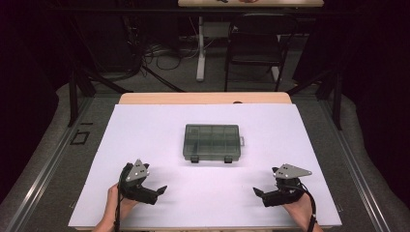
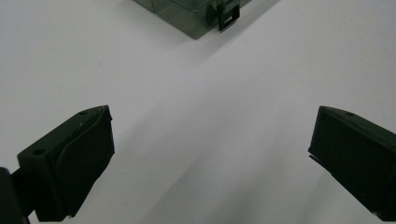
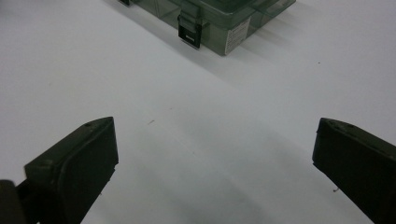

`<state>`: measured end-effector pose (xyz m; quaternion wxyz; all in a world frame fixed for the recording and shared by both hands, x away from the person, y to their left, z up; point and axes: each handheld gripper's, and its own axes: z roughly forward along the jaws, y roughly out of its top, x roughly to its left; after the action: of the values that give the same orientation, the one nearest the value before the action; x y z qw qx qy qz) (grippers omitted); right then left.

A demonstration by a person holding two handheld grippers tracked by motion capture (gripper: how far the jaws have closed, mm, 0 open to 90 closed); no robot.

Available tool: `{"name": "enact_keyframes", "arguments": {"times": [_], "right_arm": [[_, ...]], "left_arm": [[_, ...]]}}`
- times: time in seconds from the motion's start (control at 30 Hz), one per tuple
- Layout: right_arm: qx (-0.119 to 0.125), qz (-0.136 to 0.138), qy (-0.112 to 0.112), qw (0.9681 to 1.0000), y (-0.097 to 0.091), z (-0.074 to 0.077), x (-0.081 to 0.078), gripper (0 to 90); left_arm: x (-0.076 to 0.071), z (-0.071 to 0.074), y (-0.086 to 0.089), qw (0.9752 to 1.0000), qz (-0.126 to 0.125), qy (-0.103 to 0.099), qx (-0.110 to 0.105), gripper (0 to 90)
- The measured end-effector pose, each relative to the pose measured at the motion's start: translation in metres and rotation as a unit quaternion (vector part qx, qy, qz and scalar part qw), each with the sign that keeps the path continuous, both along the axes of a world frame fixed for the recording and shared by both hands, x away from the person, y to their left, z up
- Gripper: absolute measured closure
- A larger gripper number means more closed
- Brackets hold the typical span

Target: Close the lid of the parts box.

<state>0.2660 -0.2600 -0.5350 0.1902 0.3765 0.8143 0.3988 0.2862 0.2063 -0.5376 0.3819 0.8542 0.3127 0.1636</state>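
Lying mid-worktop with its long axis crosswise, the smoky translucent plastic compartment box (image 1: 212, 143) sits ahead, between the left gripper (image 1: 162, 189) and right gripper (image 1: 257, 192), both with fingers spread, roughly equidistant.

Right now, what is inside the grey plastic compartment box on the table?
Through the closed translucent lid of the compartment box, dividers show; the compartments look empty, though the dark tint hides small contents. Both front latches are shut.

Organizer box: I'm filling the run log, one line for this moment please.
organizer box: closed, mid-table, untouched | left gripper: open, empty | right gripper: open, empty
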Motion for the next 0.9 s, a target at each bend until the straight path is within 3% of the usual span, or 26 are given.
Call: {"name": "enact_keyframes", "arguments": {"times": [0.43,0.9], "right_arm": [[0.005,-0.005,-0.007,1.0000,-0.002,-0.007,-0.009,0.0],[-0.003,-0.006,-0.009,0.9999,0.000,-0.013,-0.016,0.0]], "left_arm": [[-0.021,-0.009,0.003,0.9998,0.011,-0.015,-0.007,0.0],[-0.023,-0.013,0.006,0.9998,0.015,-0.006,-0.010,0.0]]}}
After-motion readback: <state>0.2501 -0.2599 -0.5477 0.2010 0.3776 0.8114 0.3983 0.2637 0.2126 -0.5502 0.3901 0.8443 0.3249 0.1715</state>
